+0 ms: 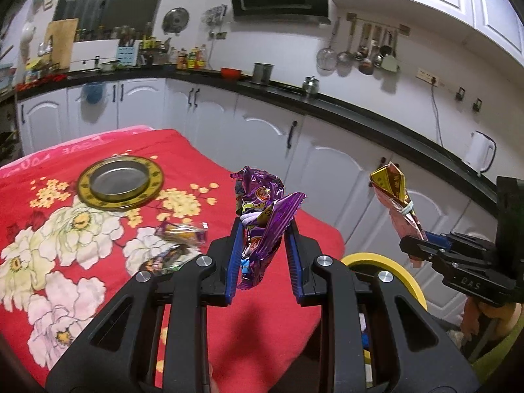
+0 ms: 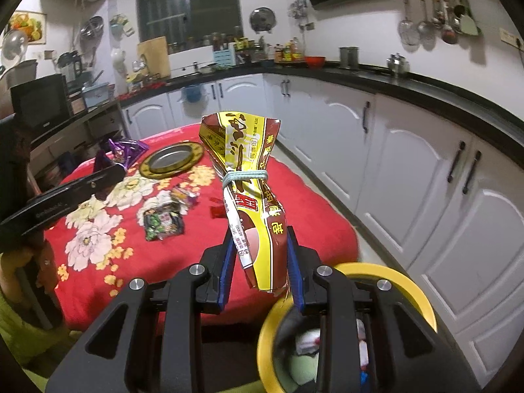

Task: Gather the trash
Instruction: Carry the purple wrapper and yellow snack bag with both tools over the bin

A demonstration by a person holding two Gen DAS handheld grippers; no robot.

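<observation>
Above the red-clothed desk (image 1: pixel 281 294) edge, the left claw (image 1: pixel 263 262) stood clamped on a purple snack wrapper (image 1: pixel 262 216); the right claw (image 2: pixel 260 268) gripped a yellow-and-brown tied bag (image 2: pixel 249 190); both were mid-carry; next, seemingly, each must reach over the yellow-rimmed bin (image 2: pixel 416 285) and release; two small wrappers (image 2: pixel 163 221) remained on the cloth.

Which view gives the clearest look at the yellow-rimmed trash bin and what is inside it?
The right wrist view. There the yellow-rimmed bin sits just below the right tool, with its round opening and white scraps inside visible. The left wrist view shows only an arc of the bin's rim beside the table edge; its contents are mostly hidden.
</observation>
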